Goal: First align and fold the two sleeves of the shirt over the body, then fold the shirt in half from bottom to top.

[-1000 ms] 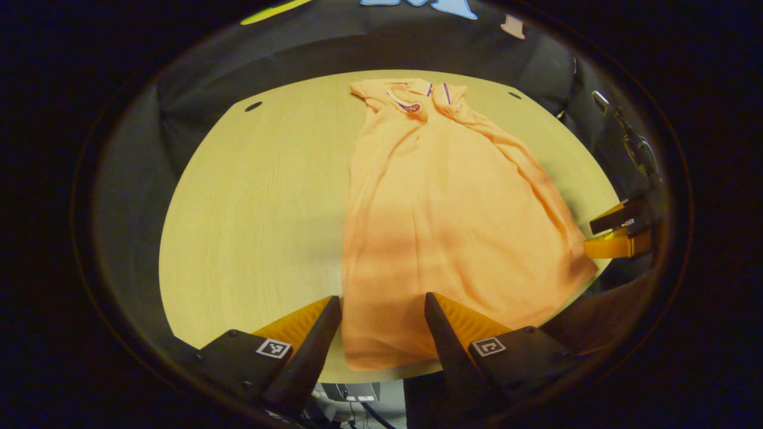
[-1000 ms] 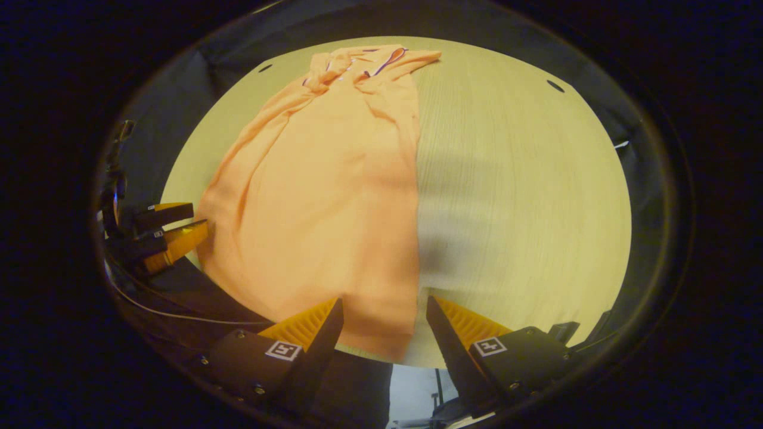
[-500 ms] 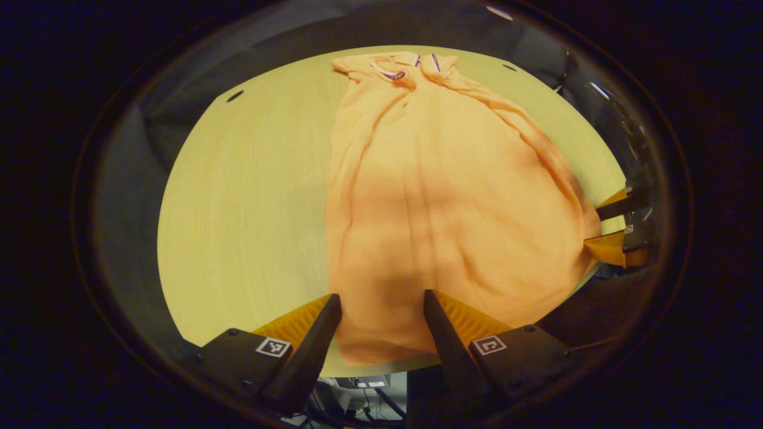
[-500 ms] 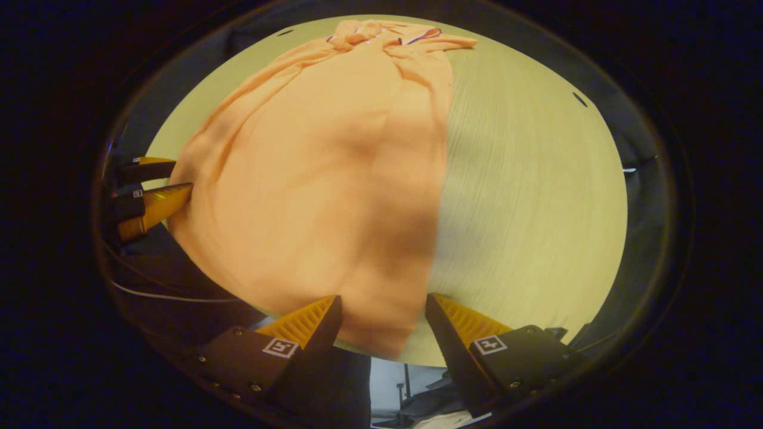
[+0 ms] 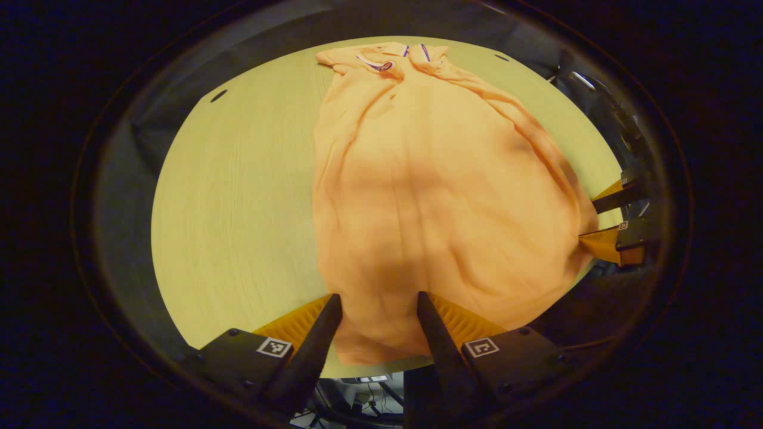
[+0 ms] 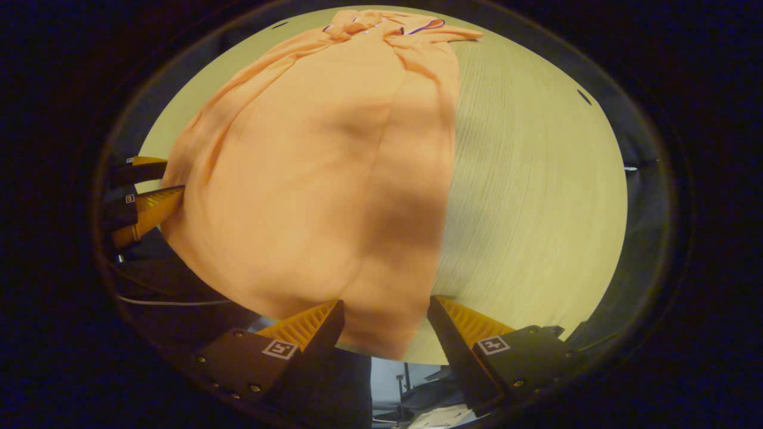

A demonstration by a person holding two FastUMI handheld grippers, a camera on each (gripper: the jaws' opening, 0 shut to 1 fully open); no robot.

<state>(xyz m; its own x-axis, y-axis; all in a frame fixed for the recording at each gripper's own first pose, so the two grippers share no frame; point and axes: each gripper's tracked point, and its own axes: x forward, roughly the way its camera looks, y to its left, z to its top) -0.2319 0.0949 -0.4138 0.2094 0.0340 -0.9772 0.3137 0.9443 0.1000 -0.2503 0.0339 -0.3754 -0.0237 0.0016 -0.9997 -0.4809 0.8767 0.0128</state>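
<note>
i count one orange shirt [image 5: 441,196] ahead of my grippers, one wooden table [image 5: 238,196] under it, two grippers total: left gripper [image 5: 375,310] and right gripper [image 6: 384,316], and two small dark holes [image 5: 219,95] at the table's far corners.

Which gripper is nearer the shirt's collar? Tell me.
Neither clearly. The left gripper and right gripper both sit at the hem of the shirt, opposite corners, far from the collar.

Orange shirt [image 5: 441,196] flat on table, sleeves folded in, collar far.
</note>
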